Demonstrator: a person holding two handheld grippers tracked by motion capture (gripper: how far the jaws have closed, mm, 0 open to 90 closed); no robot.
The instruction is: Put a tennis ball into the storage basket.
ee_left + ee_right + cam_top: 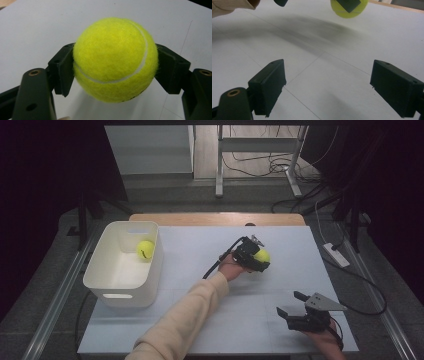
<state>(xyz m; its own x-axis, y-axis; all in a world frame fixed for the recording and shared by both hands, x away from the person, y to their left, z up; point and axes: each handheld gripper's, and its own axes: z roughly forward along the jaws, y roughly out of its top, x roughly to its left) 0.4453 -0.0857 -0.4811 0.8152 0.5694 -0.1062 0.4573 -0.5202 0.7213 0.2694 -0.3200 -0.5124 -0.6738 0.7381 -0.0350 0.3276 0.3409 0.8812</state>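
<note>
White bin [100, 280] sits at the table's [200, 330] left edge, with a second tennis ball [145, 249] lying in its far right corner. White tabletop between the bin and the grippers is bare, faint seam lines across it. Past the far edge: grey floor, a metal frame's legs, loose cables. Power strip [336, 254] lies off the table's right side.

Held tennis ball [115, 60]: bright yellow-green felt, fuzzy, one white seam curving across its front and lower half. It's right of table centre, lifted clear of the surface, shadow under it.

Left gripper [254, 257]: jaws clamped on the ball, one pad on each side at its widest part, felt pressed against the pads [63, 72]. Cream sleeve [180, 320] reaches in from the bottom.

Right gripper [290, 305]: near the front right of the table, jaws spread wide, nothing between them, pads [269, 85] just above bare tabletop. Well apart from the ball.
</note>
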